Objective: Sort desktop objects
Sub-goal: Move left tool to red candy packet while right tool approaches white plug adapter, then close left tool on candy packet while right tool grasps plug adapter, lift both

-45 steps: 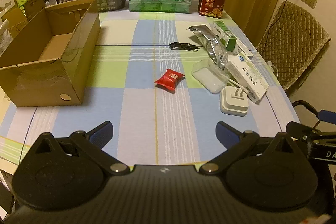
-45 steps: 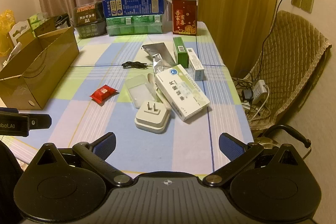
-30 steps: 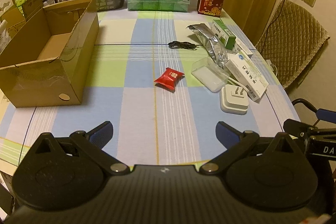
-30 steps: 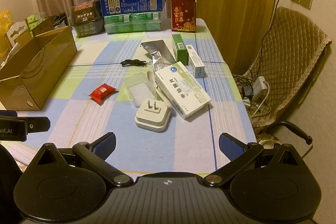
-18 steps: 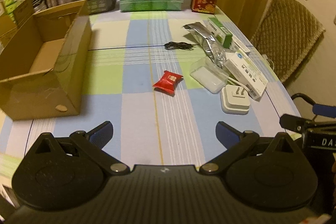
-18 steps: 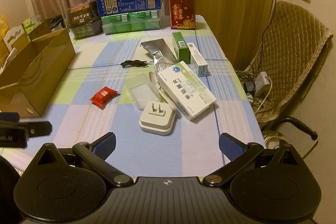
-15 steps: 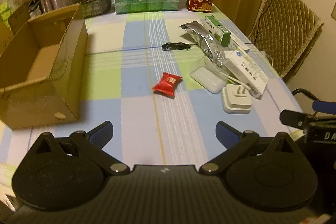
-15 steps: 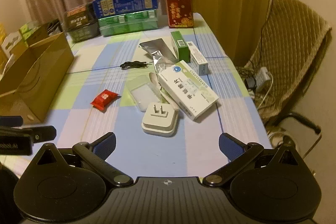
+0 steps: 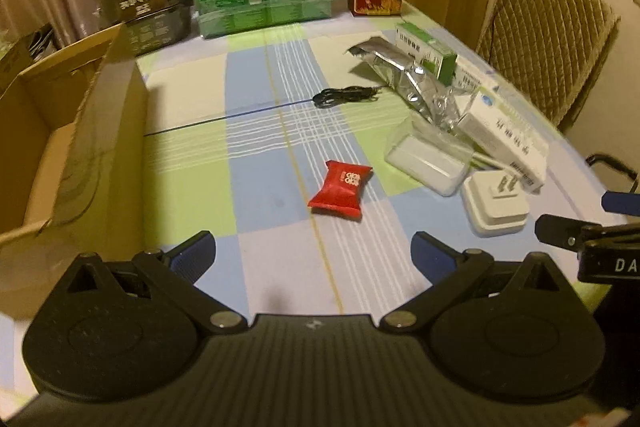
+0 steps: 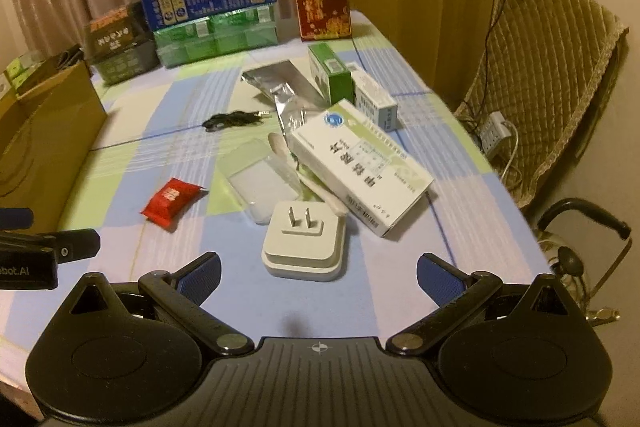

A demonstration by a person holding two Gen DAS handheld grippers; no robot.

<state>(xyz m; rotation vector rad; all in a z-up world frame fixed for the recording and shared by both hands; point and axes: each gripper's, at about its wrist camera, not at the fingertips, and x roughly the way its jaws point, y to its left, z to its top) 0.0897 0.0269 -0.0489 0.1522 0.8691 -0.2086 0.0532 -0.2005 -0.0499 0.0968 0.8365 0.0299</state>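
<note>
In the left wrist view the left gripper [image 9: 312,255] hangs above the near edge of the desk [image 9: 192,187] with its fingers [image 9: 192,255] spread wide and nothing between them; compared with the frame a half second ago it has come forward and lower, so the red candy packet [image 9: 341,187] now lies larger and close ahead at 12 o'clock, flat on a blue square. The open cardboard box [image 9: 80,147] fills the 9 to 10 o'clock side, nearer than before. At 2 o'clock sit the clear plastic case [image 9: 428,157], the white plug adapter [image 9: 496,205] prongs up, and the white medicine box [image 9: 508,135], with the silver foil pouch [image 9: 404,77], green box [image 9: 426,51] and black cable [image 9: 344,95] beyond. In the right wrist view the right gripper [image 10: 318,277] also has its fingers [image 10: 438,277] set far apart, holding nothing; it too has advanced, and the plug adapter [image 10: 305,241] now lies just ahead at 12 o'clock, touching the medicine box [image 10: 360,167] at 1 o'clock. The candy packet [image 10: 172,202] rests at 10 o'clock, well apart from the adapter, and the left gripper's tip [image 10: 48,247] shows at 9 o'clock.
</note>
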